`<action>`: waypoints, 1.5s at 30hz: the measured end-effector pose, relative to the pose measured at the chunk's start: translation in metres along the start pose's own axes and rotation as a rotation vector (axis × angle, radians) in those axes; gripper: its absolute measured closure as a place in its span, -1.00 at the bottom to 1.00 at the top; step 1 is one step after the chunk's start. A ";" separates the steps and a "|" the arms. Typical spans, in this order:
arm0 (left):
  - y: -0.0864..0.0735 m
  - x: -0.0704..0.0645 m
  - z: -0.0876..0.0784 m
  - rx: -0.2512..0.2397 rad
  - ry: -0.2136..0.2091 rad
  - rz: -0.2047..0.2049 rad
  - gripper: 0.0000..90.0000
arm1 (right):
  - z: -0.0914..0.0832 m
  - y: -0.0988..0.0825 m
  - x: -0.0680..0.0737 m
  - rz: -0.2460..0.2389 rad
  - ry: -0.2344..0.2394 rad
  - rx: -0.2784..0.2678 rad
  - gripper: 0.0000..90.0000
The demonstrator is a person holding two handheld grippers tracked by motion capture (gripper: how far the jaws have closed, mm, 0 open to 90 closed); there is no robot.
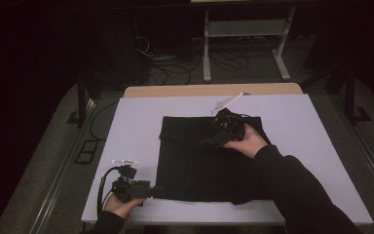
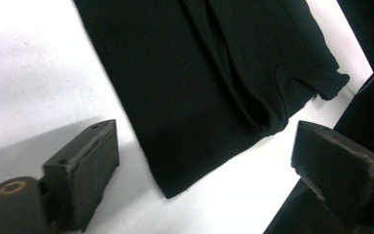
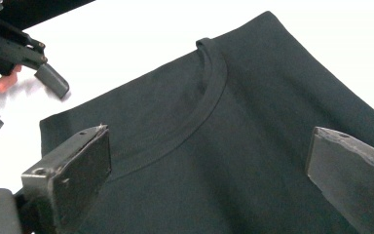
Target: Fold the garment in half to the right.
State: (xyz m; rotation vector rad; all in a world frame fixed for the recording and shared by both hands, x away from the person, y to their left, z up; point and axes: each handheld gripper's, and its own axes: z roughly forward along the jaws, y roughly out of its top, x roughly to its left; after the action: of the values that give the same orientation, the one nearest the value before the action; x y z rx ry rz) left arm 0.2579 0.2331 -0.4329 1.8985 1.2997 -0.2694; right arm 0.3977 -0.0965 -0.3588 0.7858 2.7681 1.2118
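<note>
One folded black garment [image 1: 202, 161] lying mid-table, long axis running near-to-far, neckband [image 3: 209, 92] toward the left.
Two grippers working: left gripper [image 1: 157, 190] sitting jaws apart just beside the near-left corner, right gripper [image 1: 209, 142] hovering jaws apart over the far part. White table [image 1: 136, 126] standing on grey floor [image 1: 44, 161]; cables [image 1: 175, 68] lying beyond.

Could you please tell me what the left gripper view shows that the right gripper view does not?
Left gripper view: the black garment's corner lying on the white table and a folded-over edge. Right gripper view: the round collar and the left hand-held gripper farther off, beside the cloth. Both: the same black cloth on white, seen between two open black jaws.
</note>
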 end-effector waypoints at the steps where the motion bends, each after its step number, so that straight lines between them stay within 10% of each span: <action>1: 0.000 0.000 0.000 0.002 0.003 -0.002 -0.73 | 0.002 0.002 0.000 -0.001 0.002 -0.001 -0.94; 22: 0.001 -0.001 0.009 0.042 0.004 -0.043 -0.31 | 0.021 0.024 -0.001 -0.050 0.000 -0.006 -0.92; 45: 0.004 -0.009 0.015 0.072 0.174 0.013 0.73 | 0.044 0.041 0.001 -0.058 0.015 -0.012 -0.90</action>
State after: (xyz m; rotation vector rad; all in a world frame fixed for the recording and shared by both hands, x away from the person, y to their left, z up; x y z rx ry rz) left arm 0.2612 0.2157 -0.4358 2.0278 1.4075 -0.1486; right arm 0.4242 -0.0430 -0.3609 0.6935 2.7718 1.2280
